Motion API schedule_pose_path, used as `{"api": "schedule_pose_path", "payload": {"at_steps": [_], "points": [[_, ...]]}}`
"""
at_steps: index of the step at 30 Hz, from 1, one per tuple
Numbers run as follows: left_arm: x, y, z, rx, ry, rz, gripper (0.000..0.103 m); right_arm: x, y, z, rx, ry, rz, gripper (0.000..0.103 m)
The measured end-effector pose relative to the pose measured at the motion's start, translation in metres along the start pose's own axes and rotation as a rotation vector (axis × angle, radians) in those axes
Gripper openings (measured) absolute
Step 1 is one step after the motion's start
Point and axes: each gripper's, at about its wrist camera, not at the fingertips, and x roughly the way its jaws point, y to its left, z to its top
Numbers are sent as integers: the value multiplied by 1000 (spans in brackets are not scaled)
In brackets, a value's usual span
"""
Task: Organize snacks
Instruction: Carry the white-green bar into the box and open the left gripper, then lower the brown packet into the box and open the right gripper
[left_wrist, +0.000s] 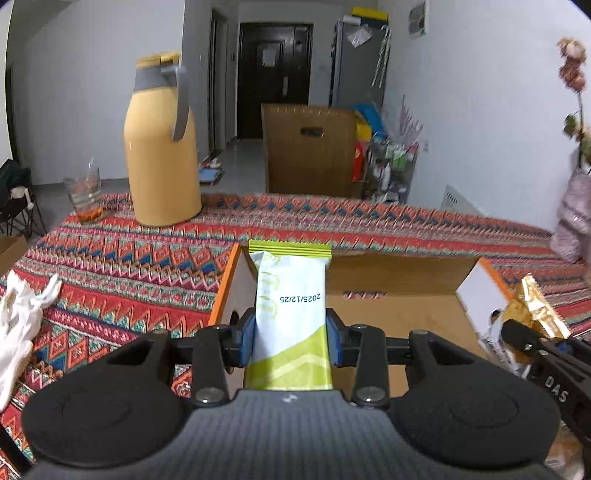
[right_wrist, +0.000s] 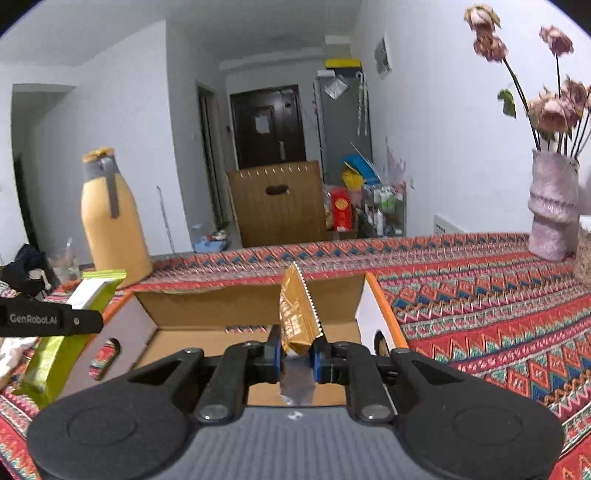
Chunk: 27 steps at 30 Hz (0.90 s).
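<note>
Status: we have a snack in each gripper, both over the open cardboard box (left_wrist: 391, 273).

Left gripper (left_wrist: 291, 334): clamped on the green-and-white snack pack (left_wrist: 290, 295). We see the blue pads (left_wrist: 248, 338) pressing its two long edges about mid-length. Pack stands roughly upright along the fingers, crimped green end up, date stamp reading upside down to the camera. It sits above the left part of the box, near the orange-edged left flap (left_wrist: 225, 284).

Right gripper (right_wrist: 297, 354): clamped on the gold snack wrapper (right_wrist: 297, 314). Pads grip the lower part, serrated top edge points up and tilts slightly left. Silver inner side of the wrapper shows below the pads. Wrapper hangs over the box interior, closer to the right wall, the white one with a round hole (right_wrist: 380, 341).

Cross-views: from the left wrist we see the right gripper at the right edge with the gold wrapper sticking out; from the right wrist we see the left gripper's black finger and the green pack at the left edge, just beside the box's left wall.

Box: top flaps open, brown inside; we can't see any snacks in it from the visible part of the floor.

Table: patterned red cloth (right_wrist: 480, 295). Yellow thermos jug (left_wrist: 160, 147) and a glass (left_wrist: 84, 195) stand behind the box to the left. Pink vase (right_wrist: 552, 206) with dried flowers far right. White glove (left_wrist: 18, 325) lies on the cloth left of the box, well apart from it.
</note>
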Motion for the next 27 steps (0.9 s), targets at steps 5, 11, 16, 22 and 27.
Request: {"api": "schedule_pose_path", "payload": {"at_steps": [5,11,16,22,27], "points": [[15,-1,-7,-3,13,-1,38,10,-4,-7,5,11,-8,15],[14,3,-13,-15,0,-24,58,10,-3,-10,1,16,3,31],[-1,11,-12,-51,-75,-37,103,-6,-2,-10,0,-50,0,91],[-9,10,-10,-51,-90,-38,103,-16,-5,-6,19,-85,15,103],[-20,6,-4,-49,-101,-16,103,-25,-5,2,23,-108,4,103]]}}
